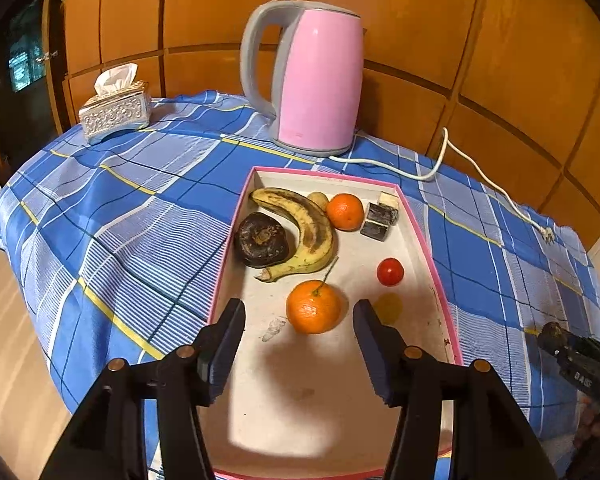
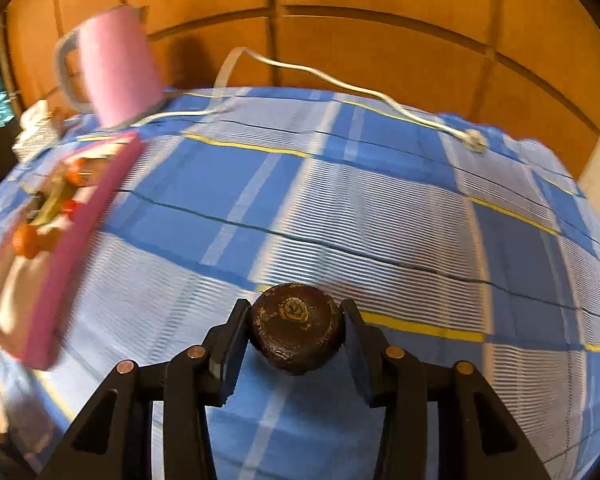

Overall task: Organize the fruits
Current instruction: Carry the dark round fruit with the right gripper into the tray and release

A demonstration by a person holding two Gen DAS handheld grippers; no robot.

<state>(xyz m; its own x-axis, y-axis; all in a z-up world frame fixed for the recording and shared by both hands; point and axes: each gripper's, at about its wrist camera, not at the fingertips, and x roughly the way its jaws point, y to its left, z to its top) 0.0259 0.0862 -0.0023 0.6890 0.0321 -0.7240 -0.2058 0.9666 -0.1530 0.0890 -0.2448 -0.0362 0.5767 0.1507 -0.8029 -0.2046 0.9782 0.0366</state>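
A pink-rimmed tray (image 1: 424, 240) holds a spotted banana (image 1: 308, 232), a dark round fruit (image 1: 262, 240), a far orange (image 1: 345, 211), a red tomato (image 1: 390, 272) and a stemmed orange (image 1: 314, 307). My left gripper (image 1: 300, 312) hangs open over the tray. Its fingers (image 1: 228, 332) stand either side of the stemmed orange with gaps, not touching it. My right gripper (image 2: 295, 312) is shut on a second dark brown round fruit (image 2: 296, 328), lifted above the blue checked cloth (image 2: 340, 208). It also shows at the right edge of the left wrist view, right of the tray.
A pink kettle (image 1: 320, 80) stands behind the tray and its white cord (image 1: 452, 160) trails right across the cloth. A silver tissue box (image 1: 116, 114) sits at the back left. Dark block pieces (image 1: 380, 220) lie in the tray's far right corner. Wooden panels (image 1: 500, 60) back the table.
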